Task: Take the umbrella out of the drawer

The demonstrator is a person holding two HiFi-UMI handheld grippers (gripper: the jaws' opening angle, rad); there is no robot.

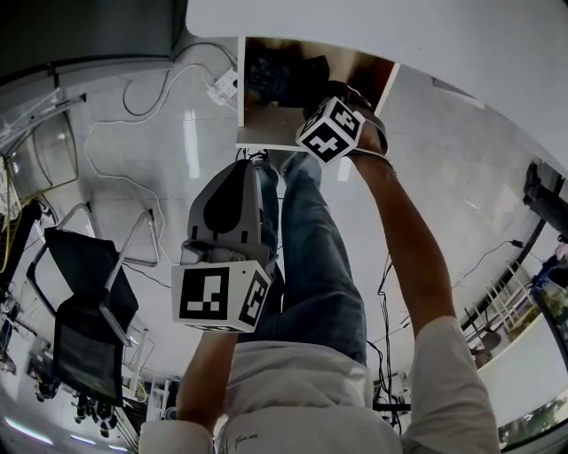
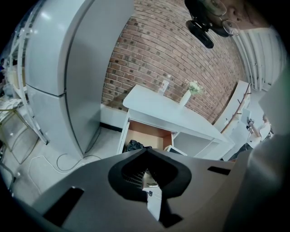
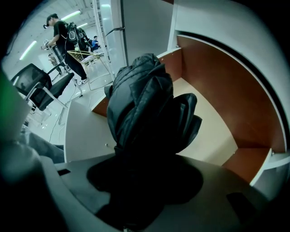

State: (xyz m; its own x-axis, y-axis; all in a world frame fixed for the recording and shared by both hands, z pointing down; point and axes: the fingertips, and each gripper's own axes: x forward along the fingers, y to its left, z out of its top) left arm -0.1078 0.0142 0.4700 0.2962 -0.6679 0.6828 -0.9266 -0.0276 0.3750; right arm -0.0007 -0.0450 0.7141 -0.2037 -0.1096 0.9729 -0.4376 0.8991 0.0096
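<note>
Looking down in the head view, the right tool plunges steeply into the open drawer under the white surface, where the dark folded umbrella sits. The left tool hangs well apart, near the person's legs.

In the left gripper view, that tool's jaws sit together with nothing between them, and the drawer lies ahead and below.

In the right gripper view, the jaws clamp the umbrella's near end. Its long axis runs straight away from the tool, inside the drawer, so a straight lift should clear it.
</note>
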